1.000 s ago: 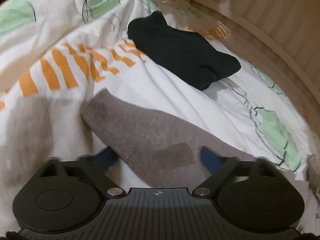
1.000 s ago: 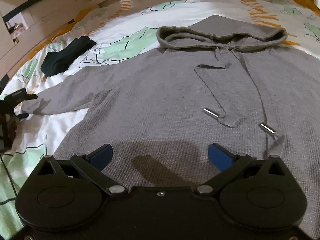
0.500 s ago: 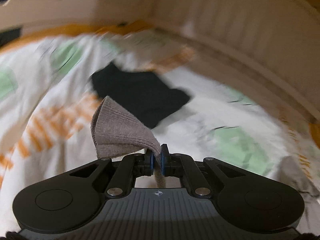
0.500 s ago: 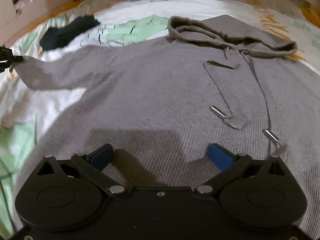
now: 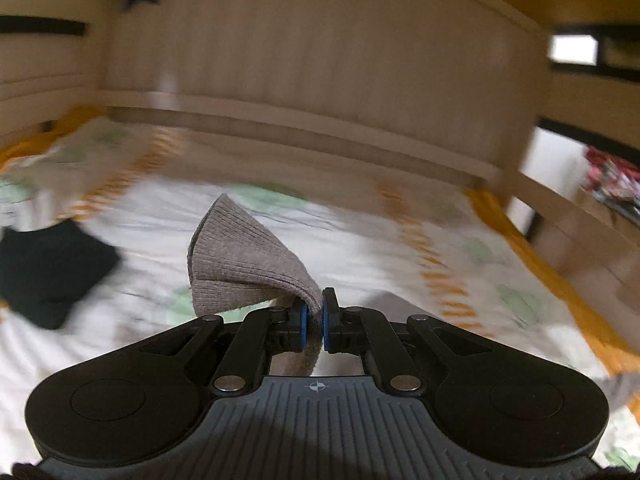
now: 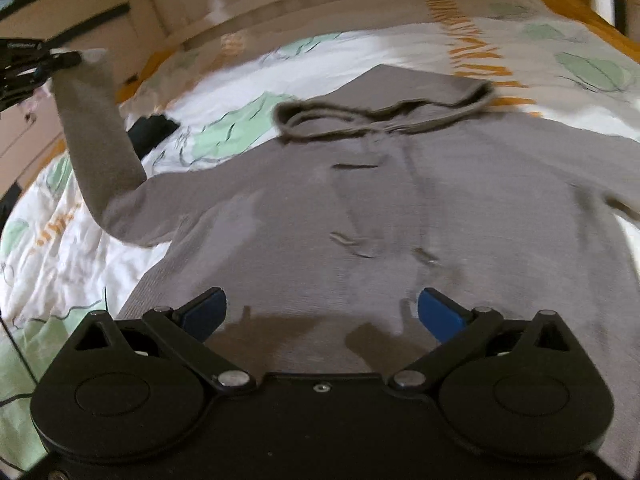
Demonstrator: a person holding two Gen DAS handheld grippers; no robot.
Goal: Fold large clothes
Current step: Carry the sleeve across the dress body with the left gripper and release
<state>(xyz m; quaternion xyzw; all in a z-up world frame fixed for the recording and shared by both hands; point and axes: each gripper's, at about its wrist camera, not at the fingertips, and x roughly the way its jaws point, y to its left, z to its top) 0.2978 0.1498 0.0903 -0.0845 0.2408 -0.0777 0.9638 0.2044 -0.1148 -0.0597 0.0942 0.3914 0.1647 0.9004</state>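
left wrist view: left gripper point(image 5: 315, 322) clamping grey sleeve cuff point(image 5: 248, 264), lifting it clear of bed point(image 5: 400, 248). right wrist view: right gripper point(image 6: 322, 314) hanging with jaws wide apart, empty, over hem of grey hoodie point(image 6: 400, 208) lying face-up on bed; sleeve point(image 6: 100, 140) arching upward at left. step in hand: likely folding sleeve inward. next move calling for carrying cuff across chest, laying it flat.
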